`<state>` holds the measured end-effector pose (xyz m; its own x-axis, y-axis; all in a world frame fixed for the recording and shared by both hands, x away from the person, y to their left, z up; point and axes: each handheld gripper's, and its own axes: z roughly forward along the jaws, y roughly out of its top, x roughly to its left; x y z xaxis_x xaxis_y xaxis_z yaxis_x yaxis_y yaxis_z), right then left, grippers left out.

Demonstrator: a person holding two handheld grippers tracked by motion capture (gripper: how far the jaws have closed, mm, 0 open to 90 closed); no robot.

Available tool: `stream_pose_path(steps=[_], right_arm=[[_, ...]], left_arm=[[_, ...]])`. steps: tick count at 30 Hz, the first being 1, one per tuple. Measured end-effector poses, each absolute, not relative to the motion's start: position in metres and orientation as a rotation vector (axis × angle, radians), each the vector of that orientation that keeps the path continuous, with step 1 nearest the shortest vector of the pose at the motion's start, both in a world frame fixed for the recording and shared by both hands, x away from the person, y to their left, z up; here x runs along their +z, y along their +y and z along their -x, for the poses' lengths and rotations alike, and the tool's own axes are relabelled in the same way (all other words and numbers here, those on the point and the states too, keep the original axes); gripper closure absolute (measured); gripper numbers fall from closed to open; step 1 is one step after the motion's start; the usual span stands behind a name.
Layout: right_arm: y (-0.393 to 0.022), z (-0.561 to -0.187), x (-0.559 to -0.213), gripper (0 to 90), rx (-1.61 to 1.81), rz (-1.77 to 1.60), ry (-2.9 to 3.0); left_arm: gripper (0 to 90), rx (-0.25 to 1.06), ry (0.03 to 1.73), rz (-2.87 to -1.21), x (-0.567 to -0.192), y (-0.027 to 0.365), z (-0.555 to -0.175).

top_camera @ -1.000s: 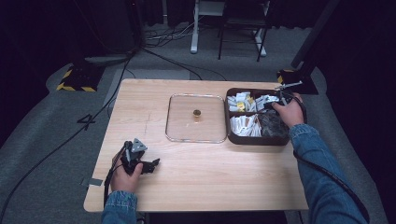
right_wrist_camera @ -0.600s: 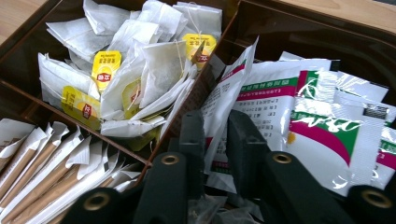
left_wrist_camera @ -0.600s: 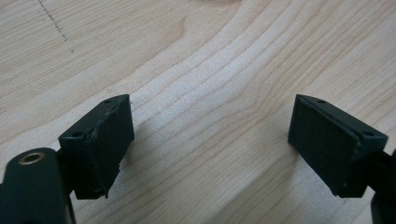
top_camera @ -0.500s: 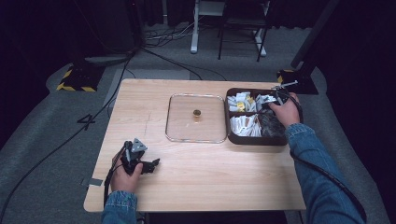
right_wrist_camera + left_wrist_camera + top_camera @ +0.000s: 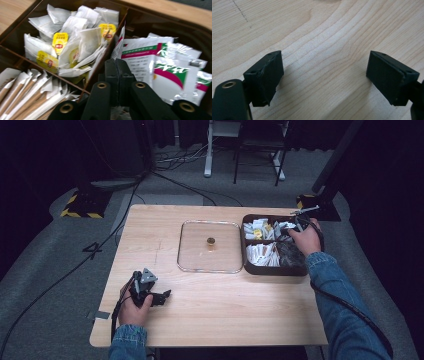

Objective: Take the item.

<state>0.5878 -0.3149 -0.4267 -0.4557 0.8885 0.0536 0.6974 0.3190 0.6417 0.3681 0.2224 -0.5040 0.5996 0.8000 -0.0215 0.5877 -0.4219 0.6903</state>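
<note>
The pale, grained wooden tabletop [image 5: 225,320] carries a dark brown rectangular divided box [image 5: 273,269] beside a clear, round-cornered square lid [image 5: 210,266] with a small knob. Under the right gripper [image 5: 116,67], its jaws pressed together on nothing, lie crinkled white tea bags [image 5: 75,37] ahead-left, glossy sachets [image 5: 160,65] right, and long paper sticks [image 5: 27,95] pointing lower-left. The left gripper [image 5: 324,75] rests on bare wood, jaws spread wide.
</note>
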Motion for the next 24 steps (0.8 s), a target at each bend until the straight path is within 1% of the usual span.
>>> stream_pose_path(steps=[1,5,8,24], right_arm=[[-0.314,-0.588,-0.428,85.5,0.871,-1.434,2.290],[-0.312,-0.588,-0.431,90.0,0.851,-1.419,2.295],[-0.311,-0.585,-0.427,90.0,0.847,-1.396,2.283],[-0.319,-0.563,-0.377,90.0,1.074,-1.286,2.220]], left_arm=[[14.8,0.410,1.092,-2.159,-0.504,0.222,-0.368],[14.8,0.410,1.091,-2.159,-0.504,0.222,-0.368],[14.7,0.410,1.092,-2.158,-0.504,0.222,-0.368],[14.8,0.410,1.092,-2.157,-0.504,0.222,-0.368]])
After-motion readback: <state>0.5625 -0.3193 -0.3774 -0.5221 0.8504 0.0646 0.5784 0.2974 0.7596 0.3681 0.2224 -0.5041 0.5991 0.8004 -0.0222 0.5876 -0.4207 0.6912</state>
